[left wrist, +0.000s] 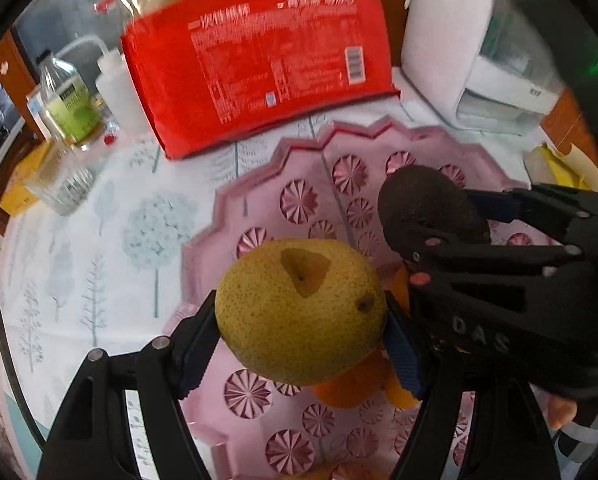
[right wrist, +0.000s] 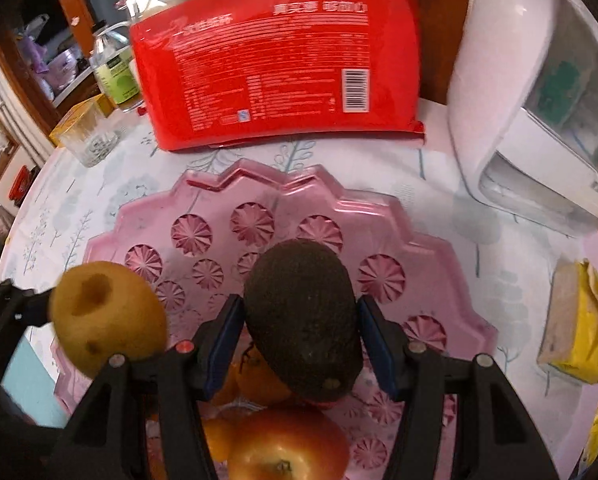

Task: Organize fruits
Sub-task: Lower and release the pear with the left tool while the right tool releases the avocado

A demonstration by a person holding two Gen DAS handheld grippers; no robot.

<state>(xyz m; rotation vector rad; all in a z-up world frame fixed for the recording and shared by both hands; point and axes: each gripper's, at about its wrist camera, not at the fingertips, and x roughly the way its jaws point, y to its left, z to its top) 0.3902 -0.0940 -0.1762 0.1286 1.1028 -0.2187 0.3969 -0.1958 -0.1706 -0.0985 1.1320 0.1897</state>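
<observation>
My left gripper (left wrist: 301, 314) is shut on a yellow-green pear (left wrist: 299, 312) and holds it above the near part of a pink scalloped tray (left wrist: 255, 196). My right gripper (right wrist: 301, 320) is shut on a dark avocado (right wrist: 303, 320) above the same tray (right wrist: 431, 256). In the left wrist view the avocado (left wrist: 427, 204) and the right gripper are to the right of the pear. In the right wrist view the pear (right wrist: 107, 316) is at the left. Oranges (right wrist: 259, 380) and a red apple (right wrist: 287, 444) lie in the tray below; an orange (left wrist: 351, 388) shows under the pear.
A red package (right wrist: 275, 64) stands behind the tray with paper cups above it. A white appliance (right wrist: 531, 112) is at the right. A glass (right wrist: 91, 140), a green-labelled bottle (right wrist: 115, 68) and a yellow box sit at the left. A yellow packet (right wrist: 579, 332) lies at the right.
</observation>
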